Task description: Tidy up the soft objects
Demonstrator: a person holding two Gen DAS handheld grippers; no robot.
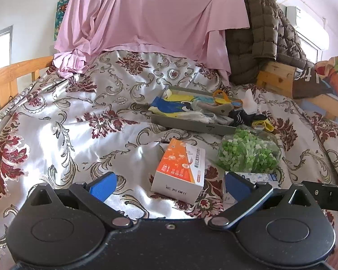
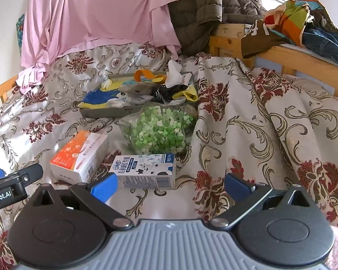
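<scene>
Left gripper (image 1: 169, 186) — black speckled body, black linkage arms with silver pivot screws, blue finger pads. Right gripper (image 2: 171, 184) matches, but with a ribbed grey housing — white lettering marks the left gripper's side.

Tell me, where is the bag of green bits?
The bag of green bits lies on the bed, mid-frame in the right wrist view, just in front of the grey tray of socks and behind the blue-and-white carton.

Grey tray (image 2: 106, 112) on the bed, heaped with soft items: blue-and-yellow cloth (image 2: 99, 100), grey, white and black-striped socks (image 2: 162, 92), yellow cloth (image 2: 188, 94) spilling over its right end. Clear bag of green-and-white foam pieces (image 2: 160, 130) lies touching the tray's front edge.
</scene>
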